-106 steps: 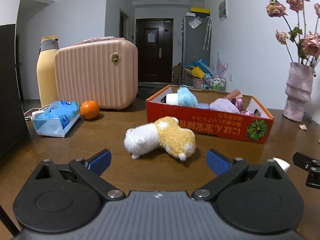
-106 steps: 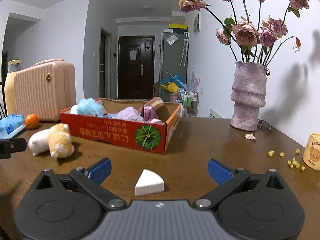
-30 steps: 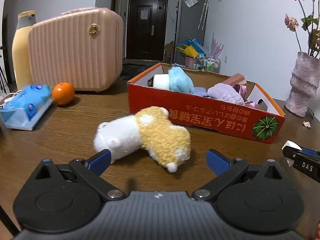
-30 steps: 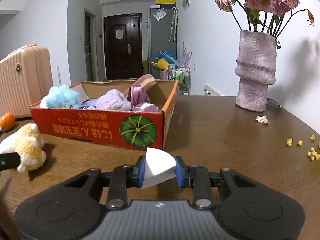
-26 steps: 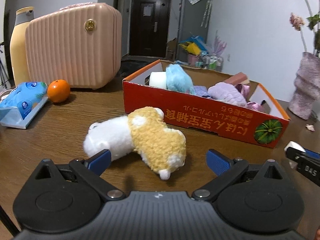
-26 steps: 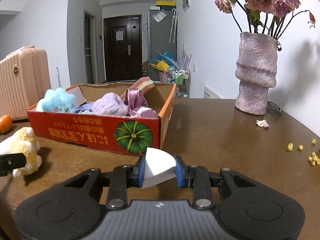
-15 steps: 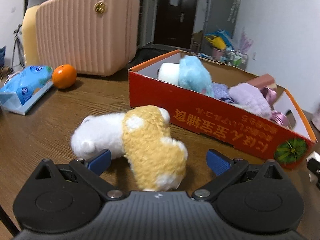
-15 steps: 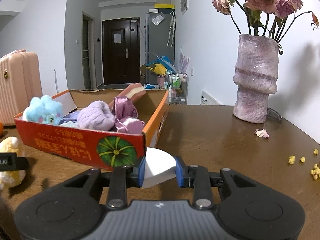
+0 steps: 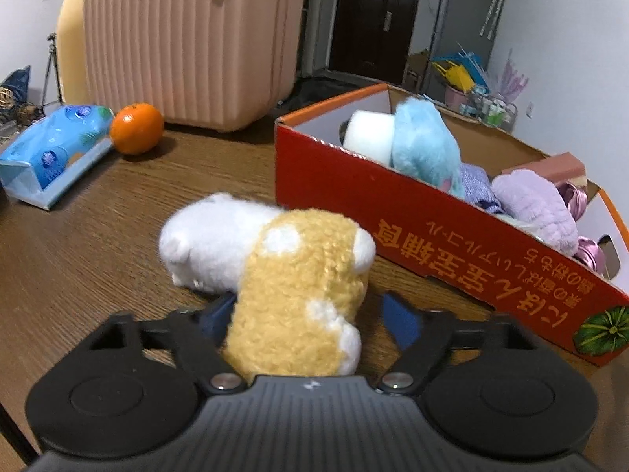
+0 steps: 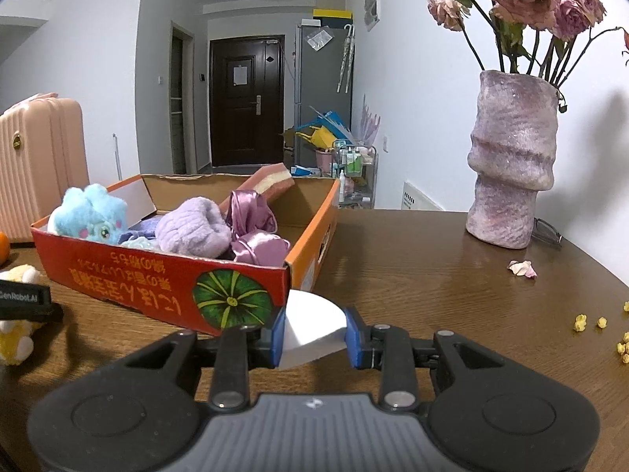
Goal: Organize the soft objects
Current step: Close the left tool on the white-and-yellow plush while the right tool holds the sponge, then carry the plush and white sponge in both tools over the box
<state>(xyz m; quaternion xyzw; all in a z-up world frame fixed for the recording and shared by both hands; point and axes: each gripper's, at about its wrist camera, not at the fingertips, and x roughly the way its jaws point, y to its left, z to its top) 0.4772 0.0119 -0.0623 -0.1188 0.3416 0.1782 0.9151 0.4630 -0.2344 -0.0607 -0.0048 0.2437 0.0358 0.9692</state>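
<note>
Your left gripper (image 9: 306, 314) is closing its fingers around the yellow-and-white plush (image 9: 291, 287) lying on the counter (image 9: 78, 267) beside the red box (image 9: 393, 204), right pad not touching yet, while your right gripper (image 10: 313, 336) pinches the white sponge wedge (image 10: 310, 326).

The fuzzy plush toy (image 9: 291, 283) is tan-yellow with white patches and a white head. The cardboard box (image 9: 452, 251) is red outside with orange lettering, an orange rim and a green pumpkin print — plain brown inside. In it lie a sky-blue plush (image 10: 92, 216), a lilac knitted piece (image 10: 192, 232) and shiny purple satin cloth (image 10: 251, 220). The wedge-shaped foam sponge (image 10: 310, 324) is white, between blue pads (image 10: 352, 338). The ribbed hard-shell case (image 9: 188, 43) is pale pink — beside a round orange fruit (image 9: 136, 128). The wooden table (image 10: 432, 283) is dark brown. The textured vase (image 10: 513, 161) is mottled mauve.
</note>
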